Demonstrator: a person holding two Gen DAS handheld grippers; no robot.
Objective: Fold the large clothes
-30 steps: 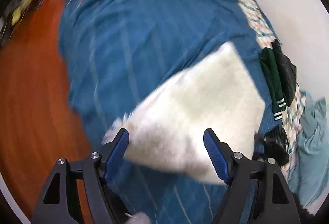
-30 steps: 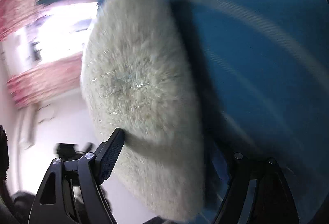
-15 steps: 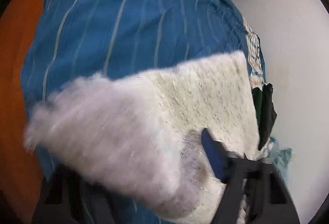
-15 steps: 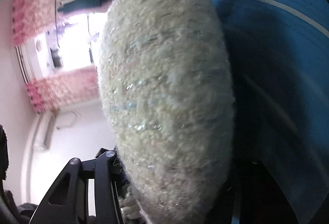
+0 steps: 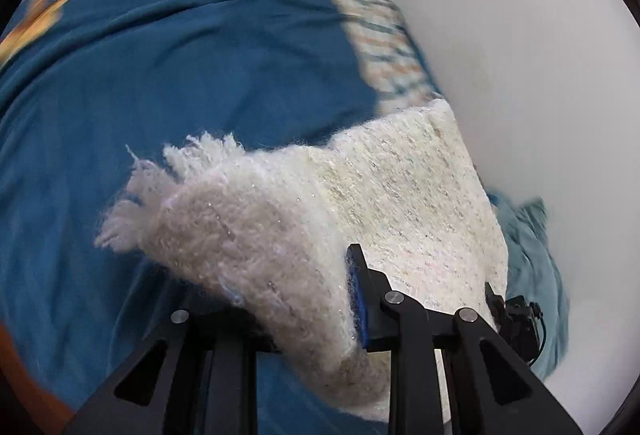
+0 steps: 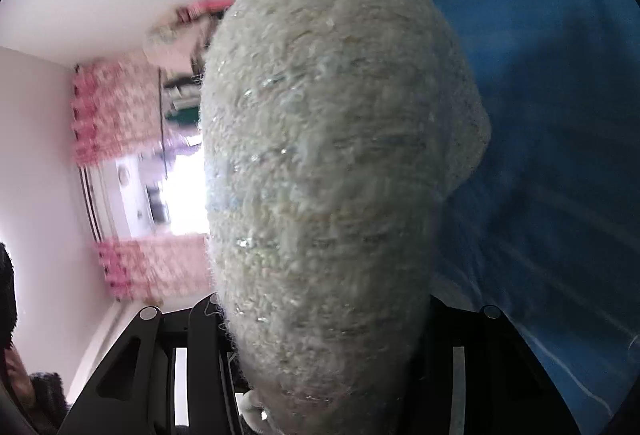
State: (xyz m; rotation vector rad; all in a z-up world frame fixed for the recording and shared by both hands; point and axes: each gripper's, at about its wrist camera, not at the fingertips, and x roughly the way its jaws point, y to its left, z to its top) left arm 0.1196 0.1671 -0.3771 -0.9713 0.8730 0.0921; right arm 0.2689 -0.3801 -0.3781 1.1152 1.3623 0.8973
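Blue bedspread point(image 5: 168, 83) lies bare to the left; fluffy white knit point(image 5: 360, 203) and clothes heap point(image 5: 532, 247) crowd the right.

White fuzzy garment point(image 5: 360, 219) now bunched between both just-closed jaws, lifted off blue bedspread point(image 5: 160, 83).

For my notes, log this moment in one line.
left gripper: shut on white fuzzy garment | right gripper: shut on it | blue bedspread below

No text can be read. The blue bedspread point(image 5: 168, 83) carries yellow-orange printed marks at about eleven o'clock in the left wrist view, possibly lettering beside a picture, but they are too blurred to make out.
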